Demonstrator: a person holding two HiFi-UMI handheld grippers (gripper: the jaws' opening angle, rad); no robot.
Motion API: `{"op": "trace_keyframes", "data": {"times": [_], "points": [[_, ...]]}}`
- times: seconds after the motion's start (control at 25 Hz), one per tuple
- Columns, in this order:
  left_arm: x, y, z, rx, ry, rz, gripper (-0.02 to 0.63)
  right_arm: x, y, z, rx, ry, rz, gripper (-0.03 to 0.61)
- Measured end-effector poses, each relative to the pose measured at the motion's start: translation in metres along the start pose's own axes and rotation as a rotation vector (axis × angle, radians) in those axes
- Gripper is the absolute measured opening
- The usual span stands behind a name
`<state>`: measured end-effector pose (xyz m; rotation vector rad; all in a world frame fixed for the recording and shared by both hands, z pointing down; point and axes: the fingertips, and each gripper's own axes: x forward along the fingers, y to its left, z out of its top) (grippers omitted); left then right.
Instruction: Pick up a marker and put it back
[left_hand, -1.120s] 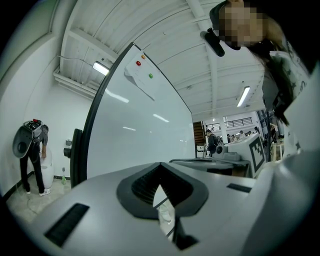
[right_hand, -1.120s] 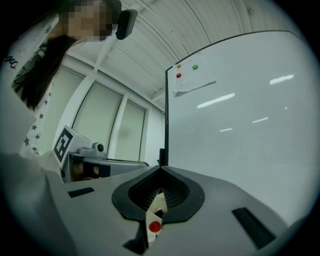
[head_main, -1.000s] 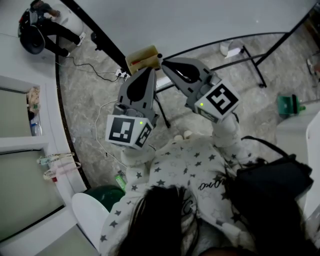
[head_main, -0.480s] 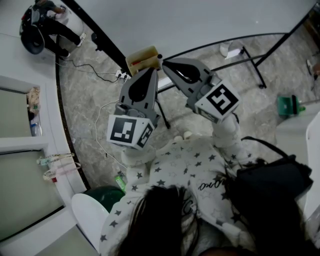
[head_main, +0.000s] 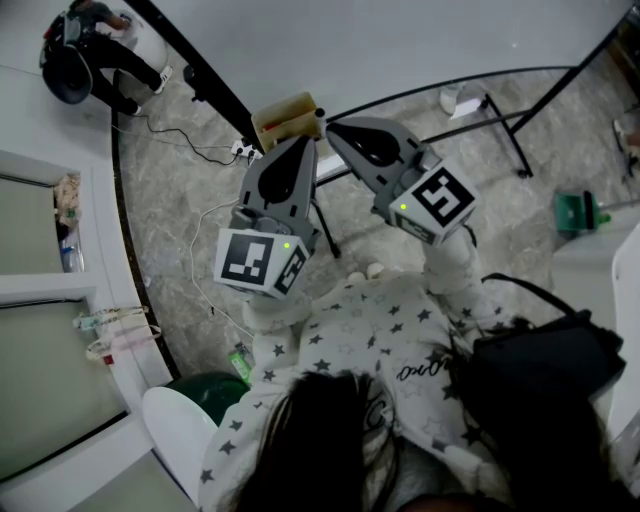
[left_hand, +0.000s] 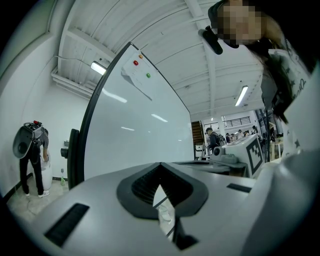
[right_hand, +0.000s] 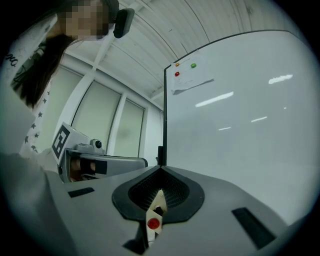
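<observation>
**Head view.** We see both forearms raised in front of the torso, with the two grippers angled up toward the whiteboard (head_main: 400, 40). The left gripper (head_main: 303, 143) and the right gripper (head_main: 331, 127) converge, and their tips are near each other. A tan box (head_main: 290, 108) sits at the board's lower edge, just beyond both tips. The marker (head_main: 283, 124) shows only as a small red patch in that box, and neither gripper touches it. A person (head_main: 85, 50) stands on the marbled floor (head_main: 180, 200), well apart, at upper left.

**Left gripper view.** We read the left gripper's jaws as closed, with the tips meeting (left_hand: 161, 165). Only a narrow slit remains behind them, and it shows pale background. Nothing is clamped. This view adds the board's upper part, where a sheet (left_hand: 140, 80) is pinned by coloured magnets (left_hand: 136, 62). It also shows the right gripper's marker cube at right and the distant person (left_hand: 32, 150) at left.

**Right gripper view.** We read the right gripper's jaws as fully closed at the tips (right_hand: 161, 169), gripping nothing. Through the slit behind them we see a red round end on a pale body (right_hand: 153, 223). This appears to be the marker seen end-on, beyond the jaws. The left gripper's body lies alongside at left.
</observation>
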<state>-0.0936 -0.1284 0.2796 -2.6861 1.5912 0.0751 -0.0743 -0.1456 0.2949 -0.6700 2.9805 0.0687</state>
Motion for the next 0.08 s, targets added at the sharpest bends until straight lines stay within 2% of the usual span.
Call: {"op": "trace_keyframes", "data": {"times": [0.08], "points": [[0.0002, 0.0001, 0.0002, 0.000, -0.001, -0.001, 0.000, 0.0006, -0.0007, -0.0007, -0.003, 0.002, -0.004, 0.006]]}}
